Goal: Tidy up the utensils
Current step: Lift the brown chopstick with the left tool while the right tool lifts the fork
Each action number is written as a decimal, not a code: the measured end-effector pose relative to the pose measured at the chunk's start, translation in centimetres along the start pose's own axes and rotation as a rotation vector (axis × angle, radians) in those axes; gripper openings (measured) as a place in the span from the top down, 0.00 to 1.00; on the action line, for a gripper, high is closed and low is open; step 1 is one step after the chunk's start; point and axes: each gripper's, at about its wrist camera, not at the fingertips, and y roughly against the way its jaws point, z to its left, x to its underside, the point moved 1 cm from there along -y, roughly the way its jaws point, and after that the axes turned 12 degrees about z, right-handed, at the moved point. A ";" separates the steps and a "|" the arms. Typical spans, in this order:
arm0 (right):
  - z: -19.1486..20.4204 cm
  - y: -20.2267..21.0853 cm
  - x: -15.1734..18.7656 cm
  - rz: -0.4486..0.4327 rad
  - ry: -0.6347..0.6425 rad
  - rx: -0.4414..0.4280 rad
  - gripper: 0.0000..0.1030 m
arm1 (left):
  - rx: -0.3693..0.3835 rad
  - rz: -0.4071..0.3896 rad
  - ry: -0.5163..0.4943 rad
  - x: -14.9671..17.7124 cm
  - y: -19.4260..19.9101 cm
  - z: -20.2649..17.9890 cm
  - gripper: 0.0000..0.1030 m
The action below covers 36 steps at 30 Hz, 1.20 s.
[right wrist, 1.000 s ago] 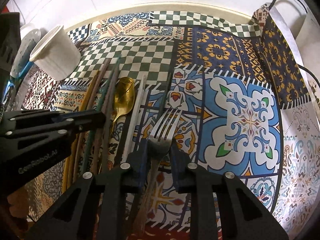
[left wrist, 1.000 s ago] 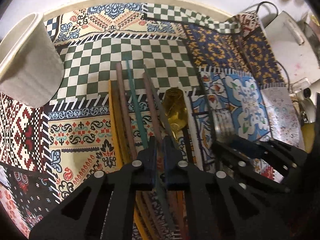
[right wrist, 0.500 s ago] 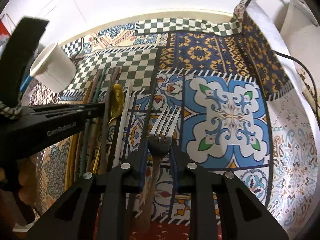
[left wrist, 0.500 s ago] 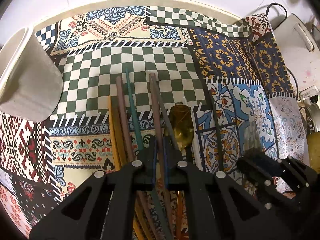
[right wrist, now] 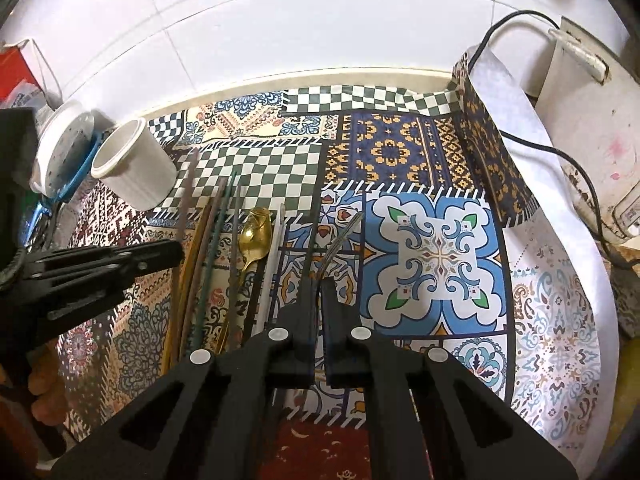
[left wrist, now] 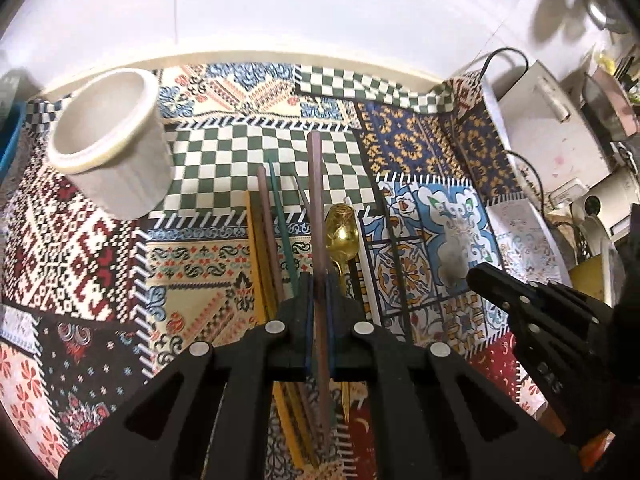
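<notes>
My left gripper is shut on a brown chopstick and holds it raised above the cloth. Below it lie several more chopsticks, a gold spoon and a white stick. My right gripper is shut on a silver fork, lifted and turned on edge. The white ribbed cup stands at the back left; it also shows in the right wrist view. The left gripper shows at the left of the right wrist view.
A patchwork patterned cloth covers the counter up to a white tiled wall. A white appliance with a black cable stands at the right. A white lidded tub and a blue item sit at far left.
Both grippers have risen from the cloth. The left has lifted the brown chopstick out of the row. The right has lifted the fork and turned it on edge.
</notes>
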 end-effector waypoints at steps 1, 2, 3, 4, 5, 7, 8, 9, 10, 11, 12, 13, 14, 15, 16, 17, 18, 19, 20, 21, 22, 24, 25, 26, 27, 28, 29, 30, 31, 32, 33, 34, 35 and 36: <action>0.0 0.1 0.1 -0.002 -0.001 0.001 0.97 | 0.003 -0.014 0.002 0.3 0.6 0.0 0.97; 0.1 0.3 0.2 -0.005 -0.001 0.003 0.97 | 0.007 -0.025 0.003 0.5 1.1 0.0 0.97; 0.1 0.5 0.4 -0.007 -0.001 0.007 0.97 | 0.009 -0.038 0.002 0.7 1.5 0.1 0.97; 0.1 0.7 0.5 -0.010 -0.002 0.011 0.97 | 0.003 -0.060 -0.001 1.1 2.3 0.0 0.97; 0.0 0.9 0.6 -0.013 -0.004 0.017 0.97 | -0.002 -0.076 -0.004 1.3 2.8 0.0 0.97; -0.1 1.0 0.7 -0.011 -0.007 0.023 0.97 | -0.010 -0.113 -0.011 1.9 4.1 -0.2 0.97; -0.3 0.9 0.6 -0.004 -0.011 0.024 0.97 | -0.014 -0.126 -0.010 2.0 4.4 -0.3 0.97; -0.4 0.7 0.5 0.006 -0.017 0.025 0.97 | -0.018 -0.139 -0.009 2.2 4.9 -0.2 0.97; -0.5 0.4 0.5 0.019 -0.024 0.028 0.97 | -0.021 -0.154 -0.005 2.4 5.4 -0.1 0.97; -0.7 -0.1 0.3 0.042 -0.027 0.025 0.96 | -0.022 -0.169 -0.001 2.6 6.0 0.0 0.97; -0.6 -0.4 0.3 0.056 -0.026 0.019 0.92 | -0.022 -0.185 0.003 2.8 6.6 0.2 0.97; -0.6 -0.9 0.1 0.072 -0.024 0.006 0.81 | -0.026 -0.198 0.006 2.9 6.9 0.3 0.97; -0.4 -1.3 0.0 0.076 -0.022 0.002 0.76 | -0.029 -0.210 0.008 3.1 7.3 0.4 0.97; -0.3 -1.7 0.0 0.074 -0.019 0.005 0.66 | -0.034 -0.222 0.010 3.2 7.7 0.5 0.97; 0.0 -2.1 -0.2 0.075 -0.013 0.020 0.64 | -0.038 -0.232 0.014 3.3 7.9 0.7 0.97; 0.3 -2.8 -0.4 0.086 -0.004 0.039 0.64 | -0.040 -0.240 0.019 3.4 8.3 0.9 0.97; 0.5 -3.5 -0.6 0.103 0.001 0.046 0.64 | -0.040 -0.246 0.025 3.5 8.5 0.9 0.97; 0.6 -4.2 -0.7 0.120 0.002 0.047 0.64 | -0.042 -0.253 0.032 3.6 8.7 1.0 0.97; 0.7 -4.8 -0.8 0.132 0.000 0.049 0.64 | -0.045 -0.258 0.036 3.6 8.9 1.1 0.97; 0.7 -5.3 -0.8 0.143 0.000 0.059 0.64 | -0.049 -0.261 0.039 3.7 9.0 1.2 0.97; 0.7 -5.8 -0.8 0.154 0.001 0.070 0.64 | -0.053 -0.264 0.041 3.8 9.0 1.3 0.97; 0.7 -6.5 -0.6 0.179 0.011 0.075 0.63 | -0.056 -0.268 0.046 3.9 9.2 1.4 0.98; 0.8 -6.4 -0.4 0.170 0.025 0.082 0.63 | -0.059 -0.273 0.048 4.0 9.4 1.5 0.98; 1.0 -6.4 -0.2 0.176 0.038 0.085 0.63 | -0.063 -0.278 0.049 4.1 9.5 1.5 0.98; 1.1 -6.4 0.0 0.170 0.048 0.096 0.63 | -0.066 -0.283 0.050 4.1 9.7 1.5 0.98; 1.3 -6.4 0.1 0.165 0.057 0.107 0.63 | -0.066 -0.290 0.052 4.2 9.8 1.5 0.98; 1.5 -6.5 0.2 0.158 0.075 0.124 0.63 | -0.062 -0.295 0.053 4.3 10.0 1.5 0.98; 1.7 -6.6 0.1 0.151 0.086 0.129 0.63 | -0.061 -0.297 0.055 4.3 10.0 1.5 0.98; 1.7 -6.5 0.1 0.149 0.084 0.123 0.62 | -0.061 -0.299 0.055 4.2 10.1 1.5 0.98; 1.7 -6.6 -0.2 0.143 0.081 0.122 0.62 | -0.066 -0.301 0.054 4.1 10.1 1.4 0.98; 1.8 -6.7 -0.5 0.136 0.081 0.124 0.62 | -0.073 -0.301 0.053 4.1 10.0 1.3 0.98; 1.8 -6.9 -0.8 0.126 0.079 0.124 0.62 | -0.076 -0.300 0.051 4.0 10.0 1.2 0.98; 1.8 -7.0 -1.1 0.116 0.075 0.126 0.62 | -0.076 -0.299 0.050 4.0 10.0 1.1 0.98; 1.8 -7.1 -1.5 0.109 0.072 0.129 0.63 | -0.077 -0.298 0.048 3.9 9.9 1.1 0.98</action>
